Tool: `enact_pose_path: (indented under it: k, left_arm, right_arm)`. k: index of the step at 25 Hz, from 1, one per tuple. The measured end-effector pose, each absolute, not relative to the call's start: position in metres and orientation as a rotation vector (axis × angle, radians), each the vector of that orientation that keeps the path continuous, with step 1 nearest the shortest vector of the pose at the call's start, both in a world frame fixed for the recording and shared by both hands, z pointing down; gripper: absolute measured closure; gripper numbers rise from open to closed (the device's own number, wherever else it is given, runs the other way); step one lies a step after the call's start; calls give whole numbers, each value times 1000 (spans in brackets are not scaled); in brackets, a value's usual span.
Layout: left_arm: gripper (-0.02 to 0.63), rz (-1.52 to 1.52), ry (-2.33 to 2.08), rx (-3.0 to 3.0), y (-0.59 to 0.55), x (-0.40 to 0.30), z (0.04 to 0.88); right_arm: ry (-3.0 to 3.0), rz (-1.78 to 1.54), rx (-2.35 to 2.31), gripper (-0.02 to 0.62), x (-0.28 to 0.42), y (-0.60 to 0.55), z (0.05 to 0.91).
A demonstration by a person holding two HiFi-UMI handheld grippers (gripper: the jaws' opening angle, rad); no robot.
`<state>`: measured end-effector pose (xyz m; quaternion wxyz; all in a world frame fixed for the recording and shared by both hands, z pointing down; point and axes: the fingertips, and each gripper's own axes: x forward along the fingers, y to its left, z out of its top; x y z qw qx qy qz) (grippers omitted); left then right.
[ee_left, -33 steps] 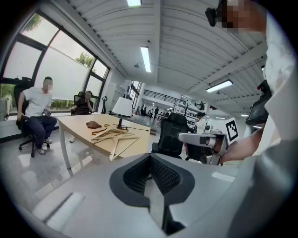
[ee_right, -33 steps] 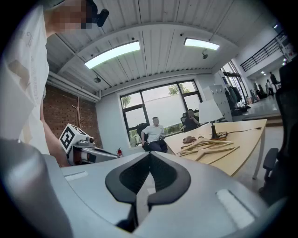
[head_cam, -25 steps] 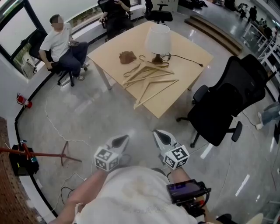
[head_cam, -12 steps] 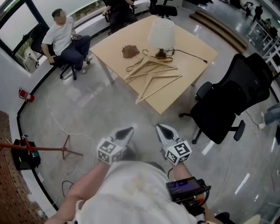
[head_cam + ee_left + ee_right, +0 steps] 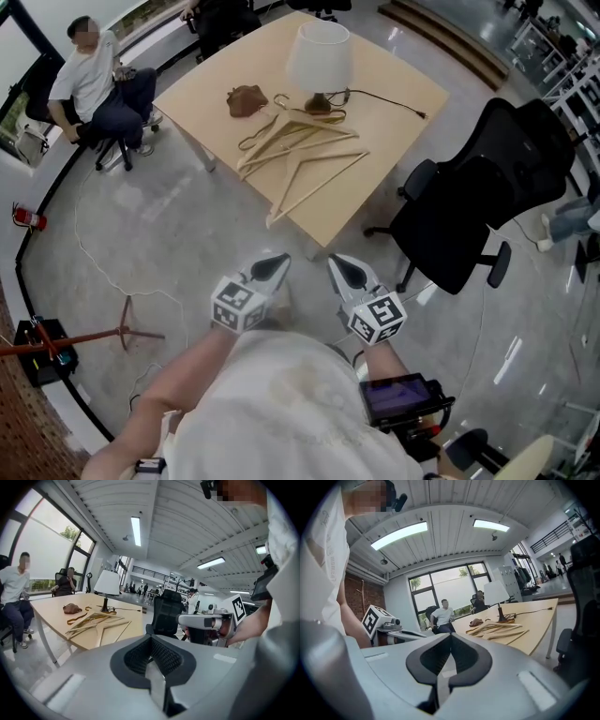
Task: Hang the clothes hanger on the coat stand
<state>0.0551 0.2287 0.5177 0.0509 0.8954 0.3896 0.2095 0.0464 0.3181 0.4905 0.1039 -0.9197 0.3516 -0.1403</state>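
Observation:
Several wooden clothes hangers (image 5: 300, 150) lie in a loose pile on the light wooden table (image 5: 394, 84). They also show in the left gripper view (image 5: 93, 620) and the right gripper view (image 5: 497, 629). The coat stand (image 5: 84, 336), a thin reddish-brown pole on splayed feet, stands on the floor at the far left. My left gripper (image 5: 272, 267) and right gripper (image 5: 342, 270) hover side by side close to my body, well short of the table. Both are shut with nothing between their jaws (image 5: 151, 641) (image 5: 450, 639).
A white-shaded lamp (image 5: 319, 61) and a brown pouch (image 5: 246, 99) share the table with the hangers. A black office chair (image 5: 478, 197) stands right of the table. A person (image 5: 89, 84) sits at the far left. A thin cable (image 5: 94, 272) snakes over the grey floor.
The head view has shifted, so the table and the chair sit further left in it. Both grippers stay shut and side by side in front of my body.

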Motion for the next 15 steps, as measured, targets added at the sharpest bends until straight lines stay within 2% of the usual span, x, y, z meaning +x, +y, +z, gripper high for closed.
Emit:
enact_pose_path:
  k: [15]
  left_arm:
    - [604, 657, 1227, 2692, 222, 210, 523]
  right_arm:
    - [950, -426, -2782, 581, 204, 337, 495]
